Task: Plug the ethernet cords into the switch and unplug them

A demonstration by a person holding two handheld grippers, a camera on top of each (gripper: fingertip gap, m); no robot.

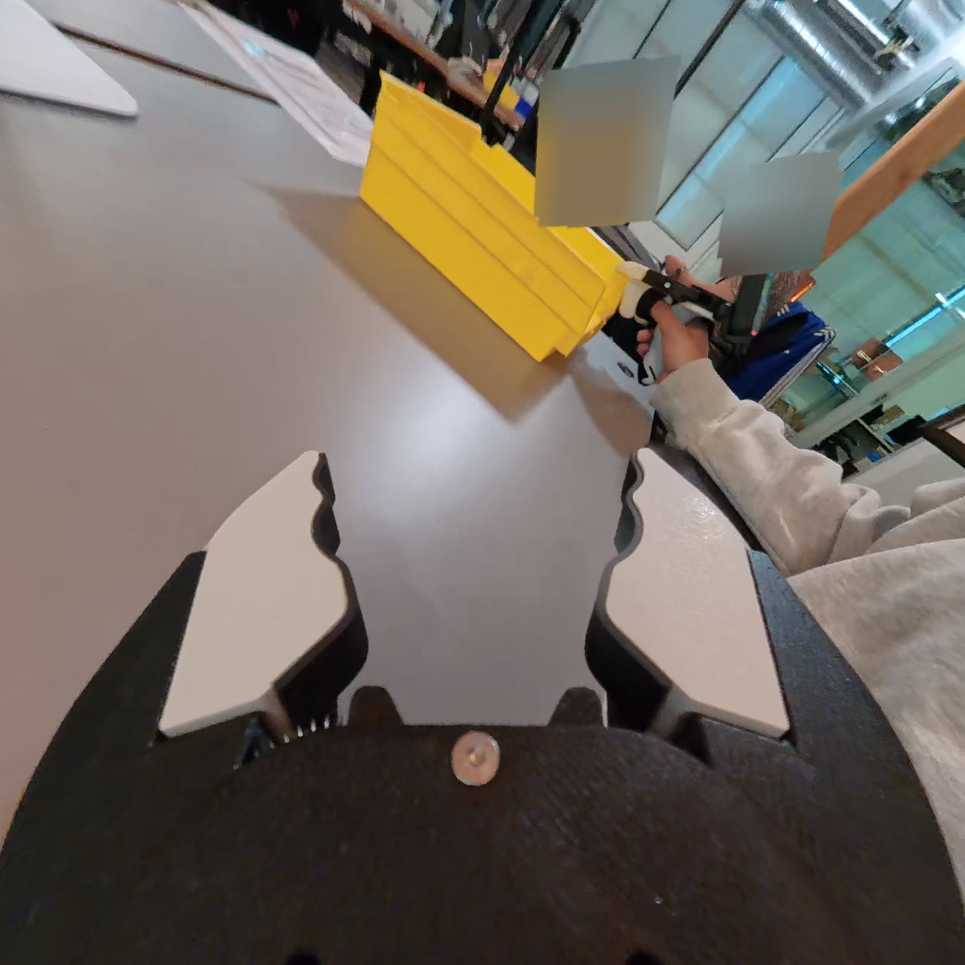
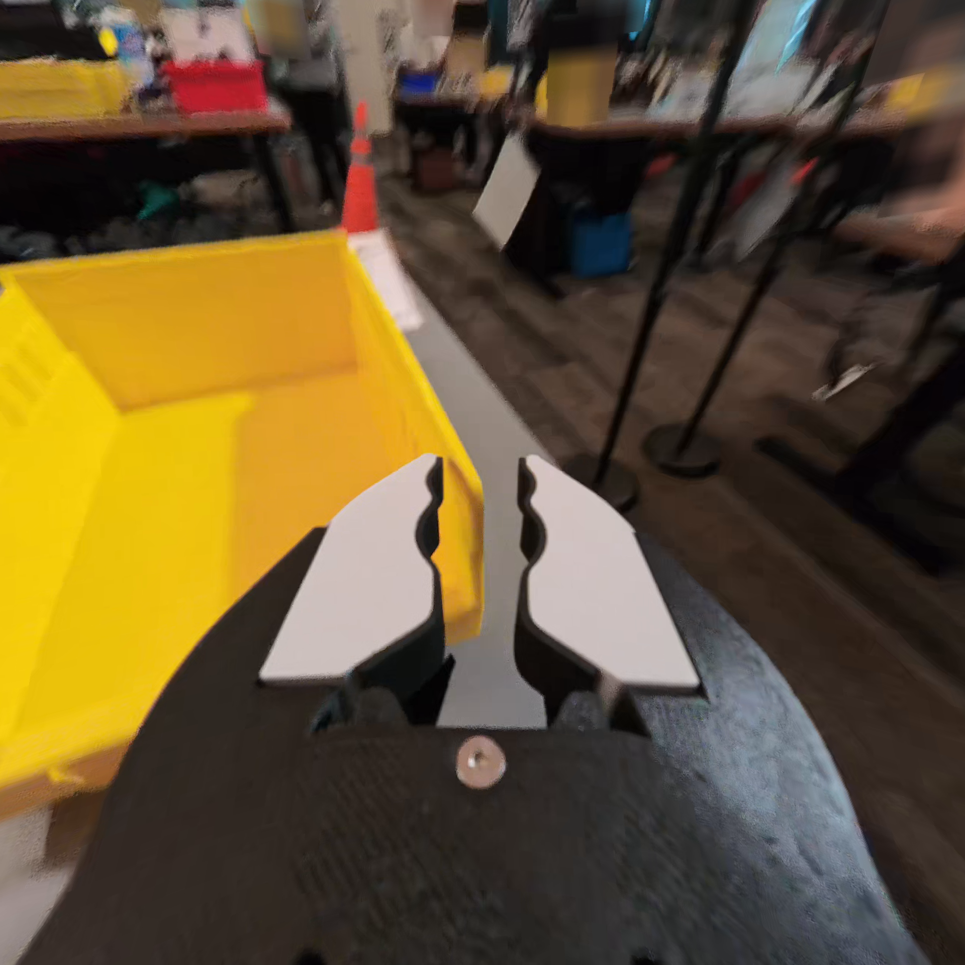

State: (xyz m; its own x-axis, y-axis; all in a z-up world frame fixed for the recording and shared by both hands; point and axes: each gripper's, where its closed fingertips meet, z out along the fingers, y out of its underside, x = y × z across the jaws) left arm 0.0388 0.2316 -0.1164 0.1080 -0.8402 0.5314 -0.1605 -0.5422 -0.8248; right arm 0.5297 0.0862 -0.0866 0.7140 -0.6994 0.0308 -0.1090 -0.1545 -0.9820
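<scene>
No switch or ethernet cord shows in either view. My left gripper [image 1: 478, 459] is wide open and empty, low over the bare grey table [image 1: 183, 313]. A yellow plastic bin [image 1: 470, 224] stands ahead of it to the right. In the right wrist view the bin [image 2: 183, 418] is empty. My right gripper [image 2: 480, 459] is narrowly open at the bin's near right corner: the bin wall lies between the jaws against the left finger, with a gap to the right finger. The right gripper [image 1: 634, 292] also shows in the left wrist view at that corner, held by a hand.
A white board [image 1: 52, 68] and papers [image 1: 303, 89] lie at the table's far side. A grey sleeve [image 1: 757, 470] reaches in from the right. The table edge [image 2: 470, 407] runs just right of the bin. Beyond it are black stanchion poles [image 2: 652, 313] and an orange cone [image 2: 360, 177].
</scene>
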